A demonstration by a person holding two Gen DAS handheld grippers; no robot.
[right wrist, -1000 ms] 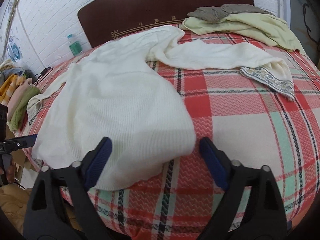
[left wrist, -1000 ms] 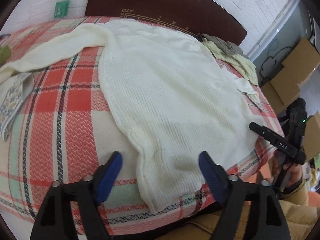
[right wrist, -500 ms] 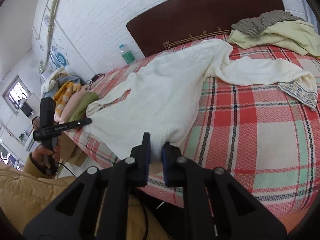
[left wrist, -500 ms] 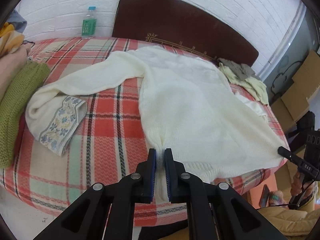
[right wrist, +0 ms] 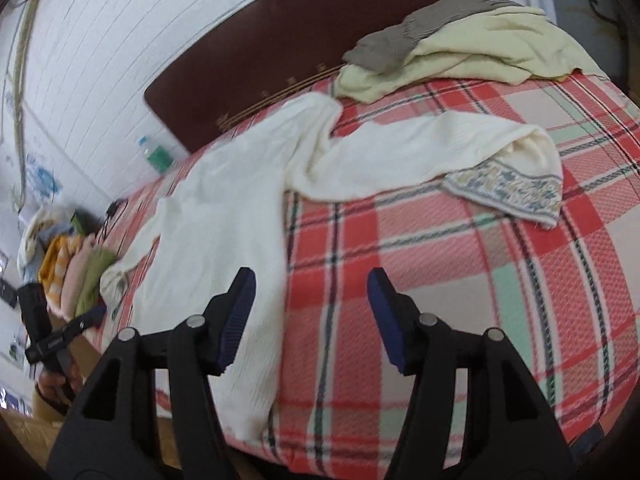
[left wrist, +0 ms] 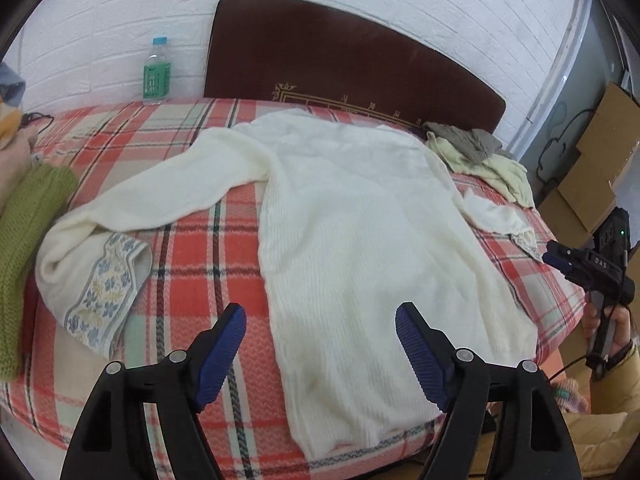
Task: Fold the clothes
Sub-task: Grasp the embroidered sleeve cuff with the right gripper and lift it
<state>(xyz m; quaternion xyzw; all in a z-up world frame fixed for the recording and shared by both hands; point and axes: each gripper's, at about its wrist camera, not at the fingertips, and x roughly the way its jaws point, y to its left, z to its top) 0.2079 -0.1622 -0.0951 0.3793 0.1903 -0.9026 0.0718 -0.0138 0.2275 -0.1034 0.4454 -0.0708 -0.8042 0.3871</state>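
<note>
A cream knitted sweater point(left wrist: 352, 216) lies spread on the plaid bed cover point(left wrist: 184, 256), hem towards me, both sleeves flung outward. Its left sleeve ends in a floral-trimmed cuff point(left wrist: 100, 292); the right wrist view shows the sweater point(right wrist: 224, 208) and the other cuff point(right wrist: 508, 188). My left gripper point(left wrist: 320, 320) hovers above the hem's left part, jaws opening, nothing pressed between the blue pads. My right gripper point(right wrist: 312, 288) hangs over the sweater's right edge, jaws opening, pads clear of the cloth. The right gripper also shows at the far right of the left wrist view point(left wrist: 560, 258).
A pale yellow and a grey garment point(right wrist: 448, 36) are heaped by the dark headboard point(left wrist: 340, 64). Folded clothes, one green point(left wrist: 28, 248), are stacked at the bed's left edge. A water bottle point(left wrist: 157, 72) stands by the white brick wall. Cardboard boxes point(left wrist: 596, 168) stand right of the bed.
Both grippers closed on the sweater's hem half a second ago and have now let go and opened. Both have lifted back; the right one has rolled and shifted sideways.
</note>
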